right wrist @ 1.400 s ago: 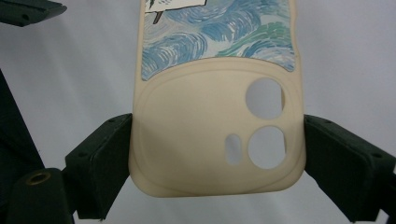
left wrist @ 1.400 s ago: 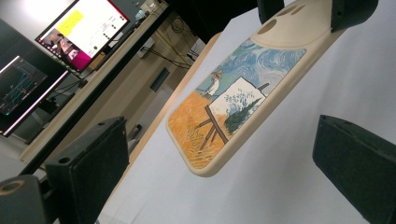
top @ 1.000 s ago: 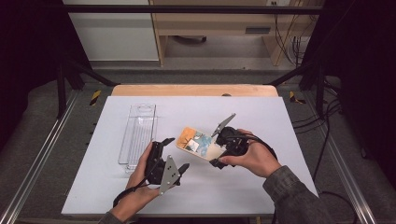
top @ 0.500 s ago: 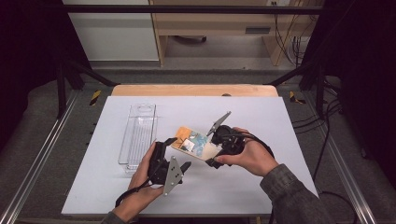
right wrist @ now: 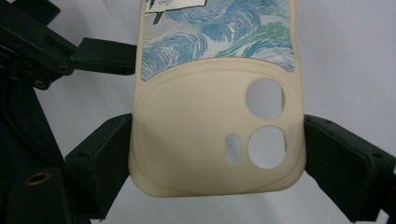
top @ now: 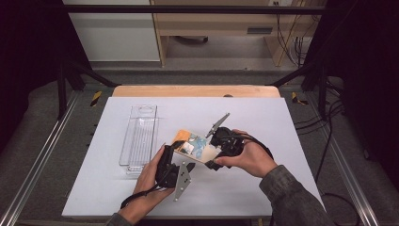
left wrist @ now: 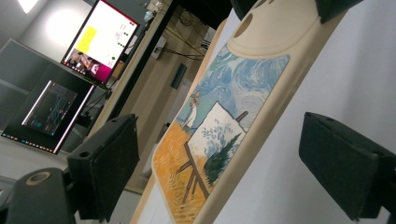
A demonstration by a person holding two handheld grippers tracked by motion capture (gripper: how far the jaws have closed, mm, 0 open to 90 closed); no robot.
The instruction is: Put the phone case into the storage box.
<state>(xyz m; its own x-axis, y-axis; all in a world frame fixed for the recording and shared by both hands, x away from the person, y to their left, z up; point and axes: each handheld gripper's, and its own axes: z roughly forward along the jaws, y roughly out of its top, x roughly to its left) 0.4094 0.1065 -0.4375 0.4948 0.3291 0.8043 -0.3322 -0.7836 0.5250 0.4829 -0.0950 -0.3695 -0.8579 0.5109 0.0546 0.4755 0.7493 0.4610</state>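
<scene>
A cream phone case [top: 193,145] with a painted blue and orange picture hangs just above the white table. My right gripper [top: 212,150] is shut on its camera-hole end; in the right gripper view both pads [right wrist: 109,154] press the sides of the phone case [right wrist: 205,140]. My left gripper [top: 172,148] reaches the other end from below left. Its jaws have just been closing. In the left gripper view the phone case [left wrist: 219,140] lies between them, with a gap to each pad [left wrist: 105,163].
A clear plastic tray [top: 140,136] lies on the white table [top: 282,117] to the left of both hands. Two lit monitors [left wrist: 100,37] stand off beyond the table. The left gripper's body [right wrist: 46,51] shows at the upper left of the right gripper view.
My left gripper has edged right, closer to the case's lower end, and its jaws have narrowed a little. The right hand keeps its hold in the same place.
</scene>
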